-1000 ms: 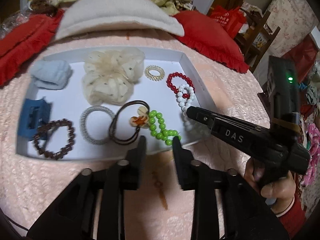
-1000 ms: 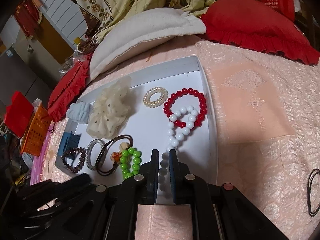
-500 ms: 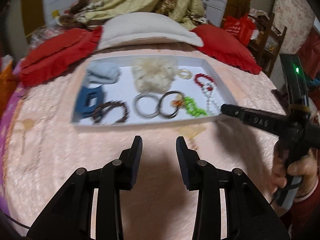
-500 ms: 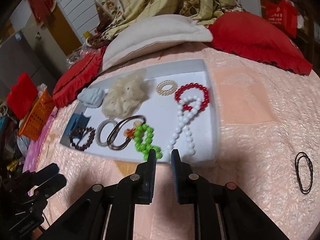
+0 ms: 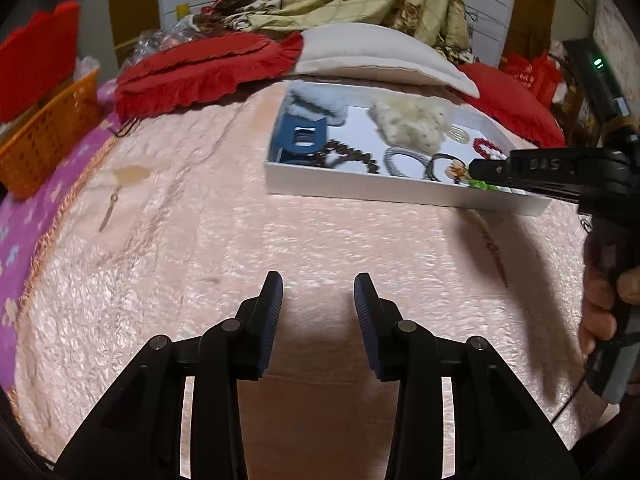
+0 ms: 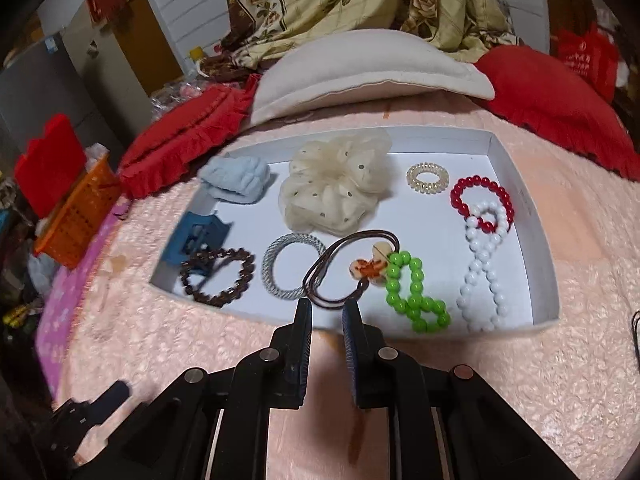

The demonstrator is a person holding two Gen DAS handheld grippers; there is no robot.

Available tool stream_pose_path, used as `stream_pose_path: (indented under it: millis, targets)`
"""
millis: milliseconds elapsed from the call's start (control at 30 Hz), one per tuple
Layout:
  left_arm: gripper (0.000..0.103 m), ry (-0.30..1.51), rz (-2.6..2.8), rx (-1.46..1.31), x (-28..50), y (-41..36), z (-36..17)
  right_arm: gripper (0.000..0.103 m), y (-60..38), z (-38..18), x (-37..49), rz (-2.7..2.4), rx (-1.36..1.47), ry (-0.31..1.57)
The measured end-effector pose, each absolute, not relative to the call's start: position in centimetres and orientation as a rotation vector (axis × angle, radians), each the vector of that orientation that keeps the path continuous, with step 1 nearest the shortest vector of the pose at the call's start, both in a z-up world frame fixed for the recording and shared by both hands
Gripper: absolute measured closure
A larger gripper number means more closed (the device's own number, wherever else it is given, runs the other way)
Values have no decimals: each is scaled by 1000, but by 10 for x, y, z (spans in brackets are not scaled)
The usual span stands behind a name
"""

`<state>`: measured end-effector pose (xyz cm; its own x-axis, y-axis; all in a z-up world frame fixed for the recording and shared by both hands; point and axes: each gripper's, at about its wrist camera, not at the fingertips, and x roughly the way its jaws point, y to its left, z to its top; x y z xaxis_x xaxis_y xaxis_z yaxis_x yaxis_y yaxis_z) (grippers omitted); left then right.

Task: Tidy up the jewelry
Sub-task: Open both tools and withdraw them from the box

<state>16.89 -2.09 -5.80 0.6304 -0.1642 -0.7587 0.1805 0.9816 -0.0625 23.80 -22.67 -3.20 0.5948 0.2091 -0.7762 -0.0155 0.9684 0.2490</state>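
White tray (image 6: 538,240) on the pink bedspread (image 6: 520,380), holding all the jewelry in view. Contents, right wrist view: white beads (image 6: 482,268) overlapping the red bracelet (image 6: 464,190) at the right wall; green beads (image 6: 416,292) touching the brown hair tie (image 6: 332,268) with its charm; silver coil (image 6: 294,266); brown bracelet (image 6: 218,276) against the blue clip (image 6: 198,234); cream scrunchie (image 6: 336,184), blue scrunchie (image 6: 236,178) and clear coil (image 6: 427,174) along the far side. One black tie (image 6: 636,336) lies on the bedspread, outside the tray's right wall. Right gripper (image 6: 327,312) hovers at the tray's near wall, fingers slightly parted, holding nothing. Left gripper (image 5: 319,292) hangs over bare bedspread, well short of the tray, fingers spread wide, empty. Judgement: sorting appears nearly finished; a good next step widens the right fingers, then takes the stray tie from above, pinching one strand only, so as not to snag the fabric
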Motion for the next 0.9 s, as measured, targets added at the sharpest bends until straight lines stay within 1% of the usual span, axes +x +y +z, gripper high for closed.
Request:
stream_pose_path:
  millis: [133, 333, 467, 533, 733, 900]
  targets:
    - [65, 842, -169, 15, 170, -7, -60, 88, -220, -44, 247, 73, 189, 933]
    - [64, 828, -172, -16, 169, -3, -55, 86, -216, -43, 251, 40, 151, 961]
    - [55, 810, -163, 7, 166, -6, -53, 83, -214, -37, 246, 31, 135, 962]
    - [55, 809, -158, 11, 167, -6, -53, 83, -215, -33, 241, 22, 148, 958]
    - [55, 809, -143, -32, 169, 5, -48, 83, -224, -14, 191, 12, 178, 908]
    - [55, 798, -141, -78, 167, 15, -42, 82, -219, -25, 135, 9, 158, 934]
